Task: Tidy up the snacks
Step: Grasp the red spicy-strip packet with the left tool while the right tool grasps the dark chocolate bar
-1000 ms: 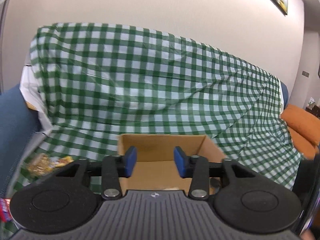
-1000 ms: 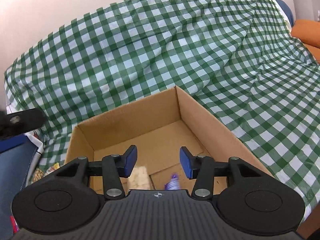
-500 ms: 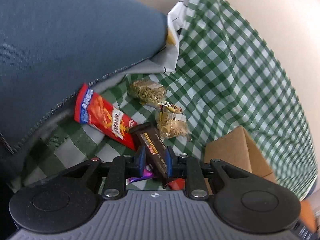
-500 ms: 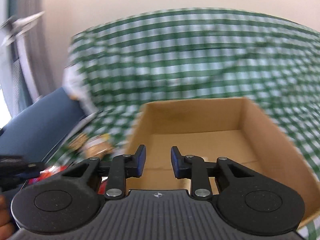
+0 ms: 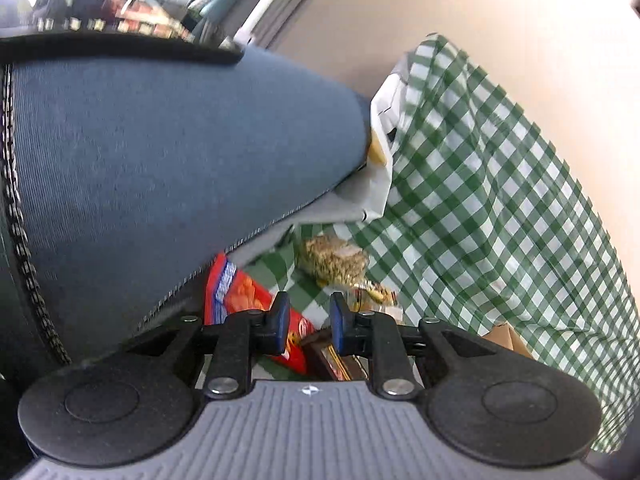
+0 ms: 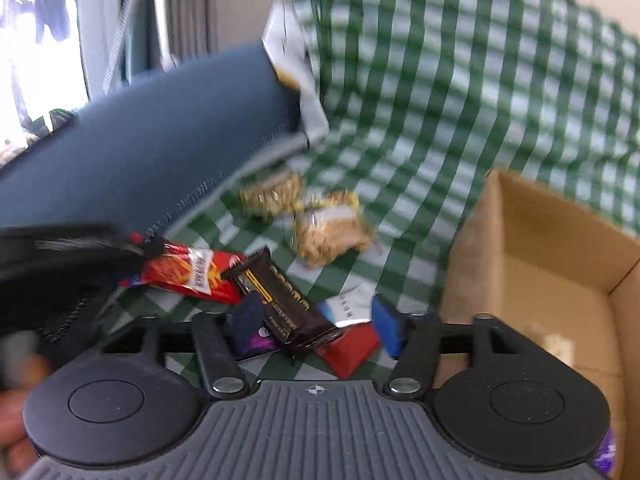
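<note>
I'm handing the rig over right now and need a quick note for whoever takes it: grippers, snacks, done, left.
Left gripper: jaws shut, low over the red packet; whether it grips anything is unclear.
Right gripper: jaws opening above the pile, straddling the dark chocolate bar without pressing it.
Snacks: two nut bags, a blue-and-white packet and a red block lie on the checked cloth beside the cardboard box.
Done: the box contents are too blurred to tell.
Left: move the pile into the box.

Both grippers swung from box to snacks.
</note>
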`<state>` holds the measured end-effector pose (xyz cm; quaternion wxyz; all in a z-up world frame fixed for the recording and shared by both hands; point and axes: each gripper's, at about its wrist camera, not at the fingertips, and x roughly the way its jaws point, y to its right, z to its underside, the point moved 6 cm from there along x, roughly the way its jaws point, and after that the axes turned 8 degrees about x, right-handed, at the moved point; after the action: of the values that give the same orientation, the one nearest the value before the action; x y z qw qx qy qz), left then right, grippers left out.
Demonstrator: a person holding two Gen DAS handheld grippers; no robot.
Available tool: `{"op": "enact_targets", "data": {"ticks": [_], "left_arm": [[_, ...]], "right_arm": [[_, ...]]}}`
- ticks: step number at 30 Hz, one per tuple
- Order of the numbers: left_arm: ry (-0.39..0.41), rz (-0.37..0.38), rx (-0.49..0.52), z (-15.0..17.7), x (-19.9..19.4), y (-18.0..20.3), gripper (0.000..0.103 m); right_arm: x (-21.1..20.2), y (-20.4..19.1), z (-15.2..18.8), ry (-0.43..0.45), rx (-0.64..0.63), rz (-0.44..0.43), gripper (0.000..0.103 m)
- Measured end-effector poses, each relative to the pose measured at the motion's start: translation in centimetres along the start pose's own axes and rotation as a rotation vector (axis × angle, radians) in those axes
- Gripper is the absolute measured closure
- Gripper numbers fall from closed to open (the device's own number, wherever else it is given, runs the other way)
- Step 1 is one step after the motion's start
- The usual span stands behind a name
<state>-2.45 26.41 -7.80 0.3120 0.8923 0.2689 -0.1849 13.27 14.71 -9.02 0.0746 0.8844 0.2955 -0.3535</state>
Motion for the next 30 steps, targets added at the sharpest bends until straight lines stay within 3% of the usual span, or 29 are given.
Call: {"op": "enact_targets", "data": {"ticks": [8,11,12,13,15,20,23,26,28,30], "left_arm": [[0.021,0.007,0.012,-0.6,0.0,0.0,0.081],[0.011,0.009,0.012,-0.6,0.5,0.1,0.081],[0.011,0.009,0.013,-0.7,0.5,0.1,0.081],[0.011,0.009,0.013,-0.7,0.5,0.1,0.081],[0.008,0.009,0.009,-0.7,0.5,0.1,0.081],[-0.023,0.033,-0.018,-1.4,1.0,-0.5,0.080],[-0.049,0.061,0.018,-2.2,1.3,-0.4,0.078],[-0.091,0.022,0.191,-2.9,2.2,1.4,0.075],[-0.155,0.018,0.397,-2.9,3.7,3.7,0.047],[-0.201,0.002,0.602,-2.3,5.1,5.5,0.042]], "right_arm": [[7.8,-1.9,1.5,-0.174,-0.106,-0.001,0.025],[8.8,-2.7,1.8,-0.168,-0.148,-0.009,0.025],[9.0,-2.9,1.8,-0.164,-0.155,-0.013,0.030],[8.9,-3.1,1.8,-0.157,-0.159,-0.013,0.046],[8.5,-3.3,1.7,-0.148,-0.172,-0.007,0.062],[5.3,-3.1,2.0,-0.116,-0.176,-0.006,0.066],[2.2,-2.8,2.7,-0.095,-0.142,-0.003,0.066],[-1.6,-2.3,4.6,-0.091,-0.084,-0.026,0.066],[-3.0,-2.0,6.2,-0.096,-0.061,-0.036,0.066],[-3.7,-1.5,8.0,-0.110,-0.018,-0.041,0.066]]}}
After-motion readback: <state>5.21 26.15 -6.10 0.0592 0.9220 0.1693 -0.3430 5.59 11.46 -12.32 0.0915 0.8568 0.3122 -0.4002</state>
